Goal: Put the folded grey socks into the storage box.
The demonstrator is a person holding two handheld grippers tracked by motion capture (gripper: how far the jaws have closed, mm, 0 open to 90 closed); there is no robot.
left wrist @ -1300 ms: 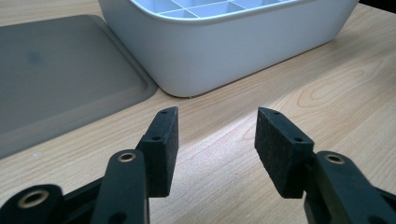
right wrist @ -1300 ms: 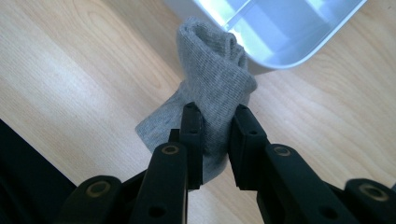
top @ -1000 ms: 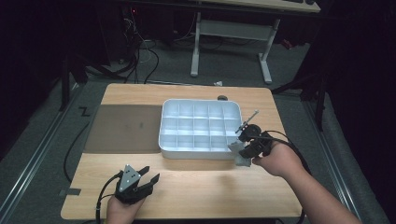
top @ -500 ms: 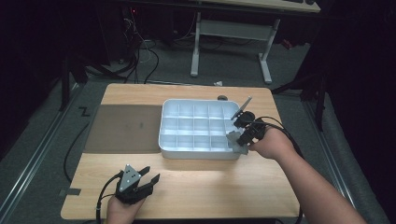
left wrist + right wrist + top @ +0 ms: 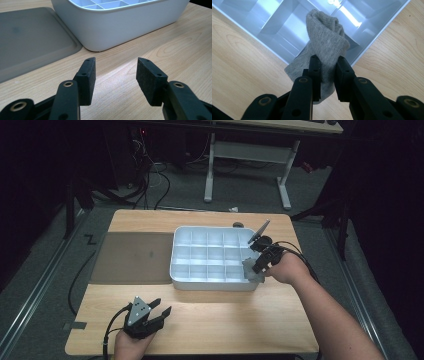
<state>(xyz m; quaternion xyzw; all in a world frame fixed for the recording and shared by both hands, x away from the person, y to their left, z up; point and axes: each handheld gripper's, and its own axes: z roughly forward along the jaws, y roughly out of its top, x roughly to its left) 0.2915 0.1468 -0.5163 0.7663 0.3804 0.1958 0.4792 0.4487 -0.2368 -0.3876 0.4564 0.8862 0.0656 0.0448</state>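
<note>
Grey mat (image 5: 132,257) lies flat on worktop (image 5: 225,315), left of the left gripper (image 5: 115,67); that gripper rests idle, fingers (image 5: 87,73) apart, nothing between them. White compartment tray (image 5: 212,282) ahead of it. Right gripper (image 5: 327,65) has its fingers clamped on a folded grey sock (image 5: 325,45), probably for dropping in: long axis runs ahead of the fingers, over the tray's corner compartment.

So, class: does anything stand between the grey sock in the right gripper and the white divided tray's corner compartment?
Nothing visible does. The right gripper holds the grey sock over the white tray at its near right corner, whose compartments look empty.
</note>
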